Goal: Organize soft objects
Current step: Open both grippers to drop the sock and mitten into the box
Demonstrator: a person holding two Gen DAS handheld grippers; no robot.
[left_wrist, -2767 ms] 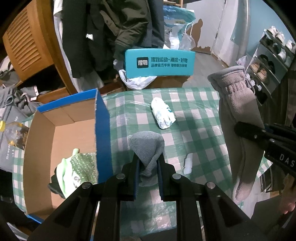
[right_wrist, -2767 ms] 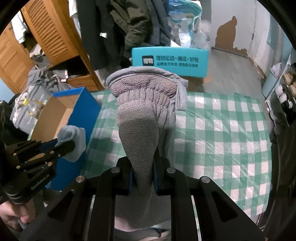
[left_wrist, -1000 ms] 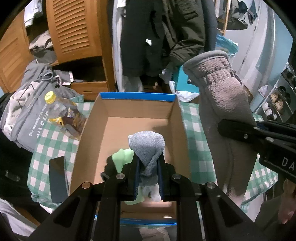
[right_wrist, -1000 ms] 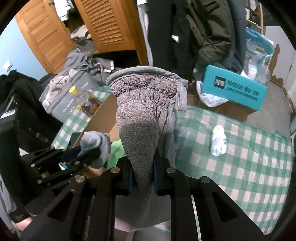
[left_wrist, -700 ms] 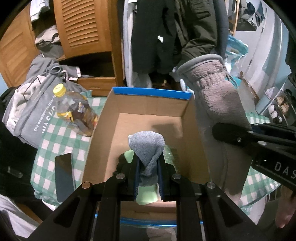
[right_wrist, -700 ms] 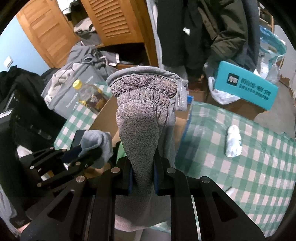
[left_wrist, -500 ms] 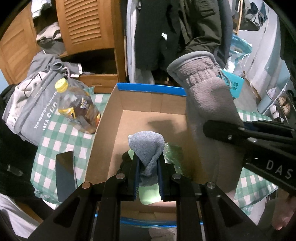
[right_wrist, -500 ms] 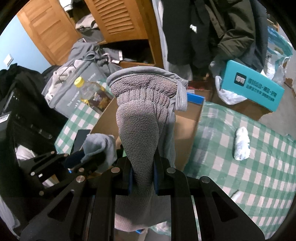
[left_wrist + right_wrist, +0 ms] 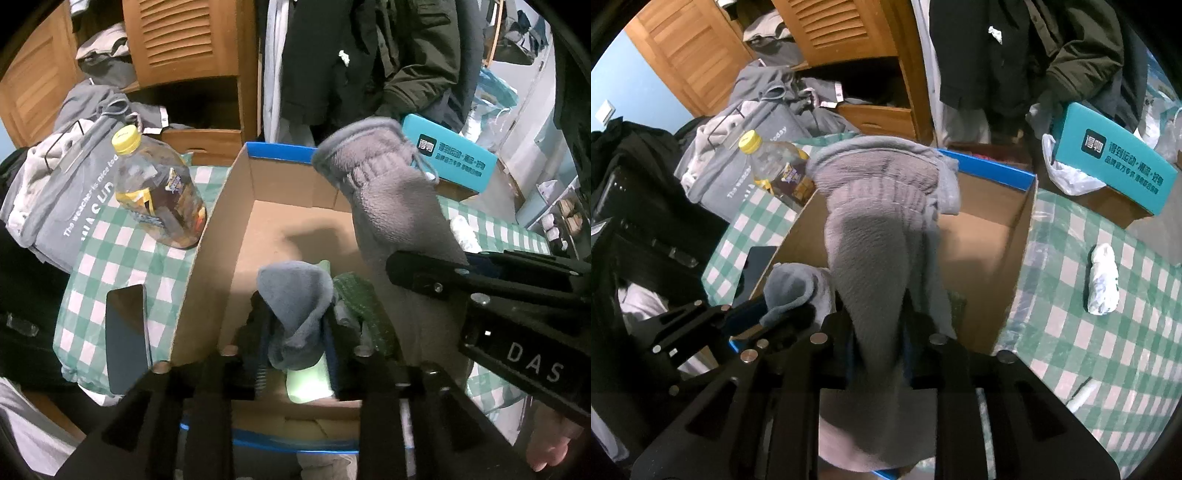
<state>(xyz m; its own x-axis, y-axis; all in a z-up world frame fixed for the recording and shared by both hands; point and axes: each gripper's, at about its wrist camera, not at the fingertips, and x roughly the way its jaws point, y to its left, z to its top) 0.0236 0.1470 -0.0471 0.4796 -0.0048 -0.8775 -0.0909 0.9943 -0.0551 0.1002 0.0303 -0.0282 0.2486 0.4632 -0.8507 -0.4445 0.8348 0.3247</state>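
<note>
Right now my grey fleece glove (image 9: 875,236) hangs between the fingers of the right gripper (image 9: 879,343), its ribbed cuff tipped forward over the cardboard box (image 9: 236,236) with the blue rim. It is thick, limp fleece: light, nothing to break, and it droops wherever it is not supported, so a hold across the narrow finger end works better than one on the bulky cuff. The jaws there have just been opening, with the glove between them; I judge the pads are no longer pressing hard, though the cloth hides the contact.

My left gripper (image 9: 295,347) carries the smaller grey sock (image 9: 295,295), bunched and soft, over the near end of the same box. Its jaws have also just been opening, and I see gaps beside the fabric, so the sock looks loose and ready to slip down. Under it lie a pale green item (image 9: 308,384) and a dark green knitted piece (image 9: 360,306), already in the box.

Both pieces will fall slowly and may snag on the pads, so I would spread wider rather than shake.

Further out, on the green checked tablecloth (image 9: 125,251), stand a bottle (image 9: 159,192) with a yellow cap and a dark phone (image 9: 127,339) on the box's left, and a white bundle (image 9: 1102,280) well to its right. A teal box (image 9: 1115,158) sits beyond the table.
</note>
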